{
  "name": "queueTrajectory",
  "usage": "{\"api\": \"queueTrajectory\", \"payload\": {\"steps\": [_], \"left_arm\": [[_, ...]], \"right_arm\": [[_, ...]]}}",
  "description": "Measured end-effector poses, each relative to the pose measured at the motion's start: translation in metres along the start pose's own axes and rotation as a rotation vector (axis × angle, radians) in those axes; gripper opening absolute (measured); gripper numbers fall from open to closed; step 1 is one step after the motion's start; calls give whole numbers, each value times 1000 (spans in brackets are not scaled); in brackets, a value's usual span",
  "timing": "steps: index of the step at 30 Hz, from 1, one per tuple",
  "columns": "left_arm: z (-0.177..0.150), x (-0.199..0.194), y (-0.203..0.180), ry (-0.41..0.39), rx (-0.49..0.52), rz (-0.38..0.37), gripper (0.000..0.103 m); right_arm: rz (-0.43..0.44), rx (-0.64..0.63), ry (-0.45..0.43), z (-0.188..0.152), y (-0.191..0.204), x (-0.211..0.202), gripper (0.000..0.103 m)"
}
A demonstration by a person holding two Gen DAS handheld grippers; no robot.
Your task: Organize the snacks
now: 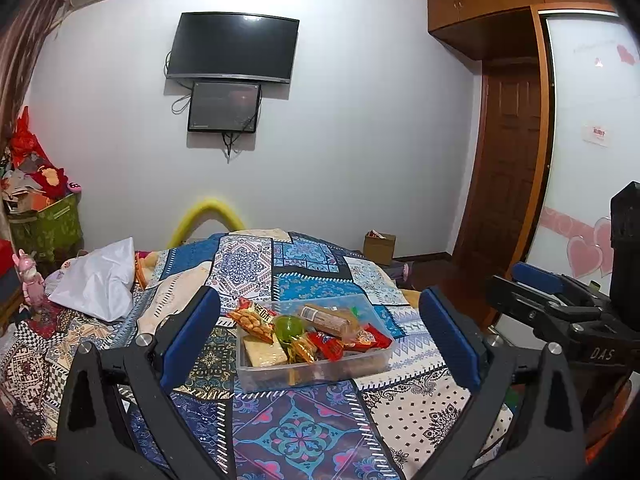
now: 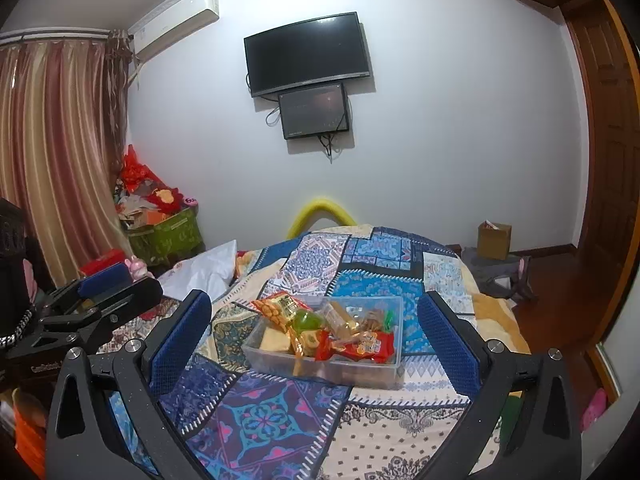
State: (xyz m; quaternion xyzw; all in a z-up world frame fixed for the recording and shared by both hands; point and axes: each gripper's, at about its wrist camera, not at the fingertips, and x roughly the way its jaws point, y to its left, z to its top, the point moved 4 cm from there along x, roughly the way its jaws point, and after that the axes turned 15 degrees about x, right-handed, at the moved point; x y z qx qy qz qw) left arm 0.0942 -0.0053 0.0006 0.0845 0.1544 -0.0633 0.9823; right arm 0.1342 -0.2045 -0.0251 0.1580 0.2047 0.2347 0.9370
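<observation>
A clear plastic container (image 1: 312, 364) sits on the patchwork bedspread (image 1: 304, 432) near the middle of the bed, well short of both pairs of tongs. It is filled with snacks: an orange peanut packet (image 1: 253, 319) leaning over its far left rim, a green jelly cup (image 1: 289, 327) beside that, a pale wafer block (image 1: 265, 351) at the near left, a long biscuit sleeve (image 1: 329, 316) lying across the top, and red wrapped sweets (image 1: 347, 343) toward the right.

The left tongs (image 1: 320, 338) stand wide apart and hold nothing, their blue pads framing the container from above the bedspread. The right tongs (image 2: 316, 342) are likewise spread wide and empty, aimed at the same container (image 2: 328, 368).

The left wrist view shows the wooden door (image 1: 508, 160), a glass wardrobe panel with pink hearts (image 1: 588, 152) and the right tongs side-on at its right edge. The right wrist view instead shows the striped curtain (image 2: 52, 148), the air conditioner (image 2: 176, 24) and the left tongs side-on at its left edge; whether the red item (image 2: 102, 260) behind it is a box is hard to tell. Both views show the wall television (image 1: 234, 46), a smaller screen (image 1: 224, 107) below it, a white pillow (image 1: 100, 280) and a cardboard box (image 1: 379, 247) on the floor.
</observation>
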Motion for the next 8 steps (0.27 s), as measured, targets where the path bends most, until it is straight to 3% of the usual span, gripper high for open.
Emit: {"api": "queueTrajectory", "payload": {"steps": [8], "left_arm": [[-4,5,2,14,-15,-18,101]], "right_arm": [[-3,5,14,-1,-1,4,103]]}}
